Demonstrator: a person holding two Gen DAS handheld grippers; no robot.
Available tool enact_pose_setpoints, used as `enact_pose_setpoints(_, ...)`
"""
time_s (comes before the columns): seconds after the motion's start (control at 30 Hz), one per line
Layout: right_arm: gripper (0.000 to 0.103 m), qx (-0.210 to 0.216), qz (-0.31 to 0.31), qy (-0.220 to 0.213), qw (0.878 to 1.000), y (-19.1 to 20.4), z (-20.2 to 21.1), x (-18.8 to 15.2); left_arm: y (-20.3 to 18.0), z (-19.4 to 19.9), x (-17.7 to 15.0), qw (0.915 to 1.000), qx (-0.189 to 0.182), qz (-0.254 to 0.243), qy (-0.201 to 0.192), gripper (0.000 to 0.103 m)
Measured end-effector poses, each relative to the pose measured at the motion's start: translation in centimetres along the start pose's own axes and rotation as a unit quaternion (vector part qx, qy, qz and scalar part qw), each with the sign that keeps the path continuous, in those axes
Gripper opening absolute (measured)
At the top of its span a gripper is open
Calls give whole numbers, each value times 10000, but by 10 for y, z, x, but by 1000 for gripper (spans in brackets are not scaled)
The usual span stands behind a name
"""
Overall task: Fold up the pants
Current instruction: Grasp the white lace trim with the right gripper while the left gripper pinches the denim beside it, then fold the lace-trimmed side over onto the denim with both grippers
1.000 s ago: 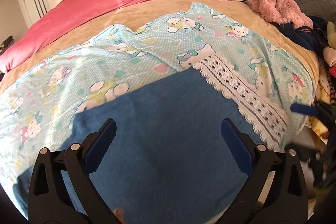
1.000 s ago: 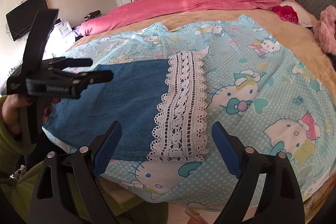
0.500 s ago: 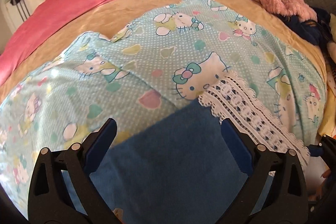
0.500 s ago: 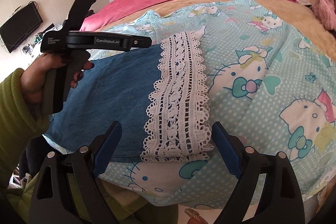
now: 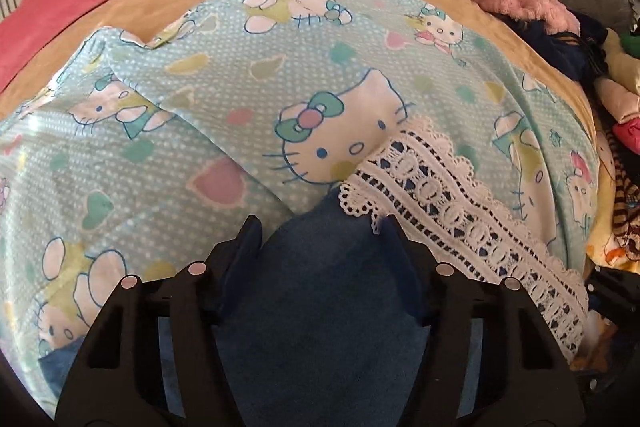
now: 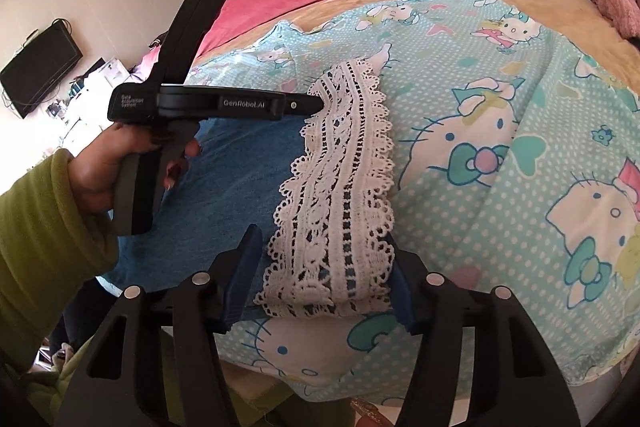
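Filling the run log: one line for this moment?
left gripper: closing on denim pants | right gripper: closing on lace hem | fold: not started
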State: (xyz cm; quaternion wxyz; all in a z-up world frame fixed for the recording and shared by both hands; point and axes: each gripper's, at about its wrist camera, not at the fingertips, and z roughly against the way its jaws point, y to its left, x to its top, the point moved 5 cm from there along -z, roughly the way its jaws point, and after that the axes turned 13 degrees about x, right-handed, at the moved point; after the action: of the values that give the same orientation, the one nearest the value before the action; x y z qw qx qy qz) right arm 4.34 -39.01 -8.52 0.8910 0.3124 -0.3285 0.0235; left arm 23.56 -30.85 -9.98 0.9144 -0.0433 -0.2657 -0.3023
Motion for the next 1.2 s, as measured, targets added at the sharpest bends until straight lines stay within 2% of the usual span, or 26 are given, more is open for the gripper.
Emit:
enact_pose_setpoints(0.1,58,20,-80,-30,10000,-2,-4,2,1,-2,-2,9997,-125,186,43,54)
enact_pose_setpoints(0.17,53,22,-34,-42,10000,0,-6,3,1,-2,-3,9996,-148,226,60,54)
enact_pose_setpoints(0.2,41,18,6,-39,10000,1,-7,4,0,-1,-4,9996,-128,219,89,49)
enact_pose_setpoints(0.23,32,99,32,-41,9999,1,-8,4,-3,0,-4,9996,-156,208,124,37)
enact_pose_setpoints(0.33,29,262,5,-40,9996,1,-13,6,-12,5,-7,9997,-117,124,159,15)
enact_pose_setpoints(0.43,27,405,25,-89,9991,5,-13,11,-15,7,-10,9999,29,65,83,7)
enact_pose_setpoints(0.67,26,551,561,-218,9967,40,-7,35,4,27,-13,9972,-413,585,-234,4)
enact_pose_setpoints(0.97,26,857,1712,-83,9815,131,-29,53,67,86,-21,9855,-723,1237,-910,3)
enact_pose_setpoints(1.07,26,890,1960,152,9764,157,-52,50,95,96,-38,9817,-650,1490,-994,3)
enact_pose_setpoints(1.13,26,887,2127,347,9725,172,-72,45,114,95,-56,9800,-397,1720,-920,5)
enact_pose_setpoints(1.2,26,907,2263,612,9679,186,-95,37,137,95,-78,9770,144,1974,-794,10)
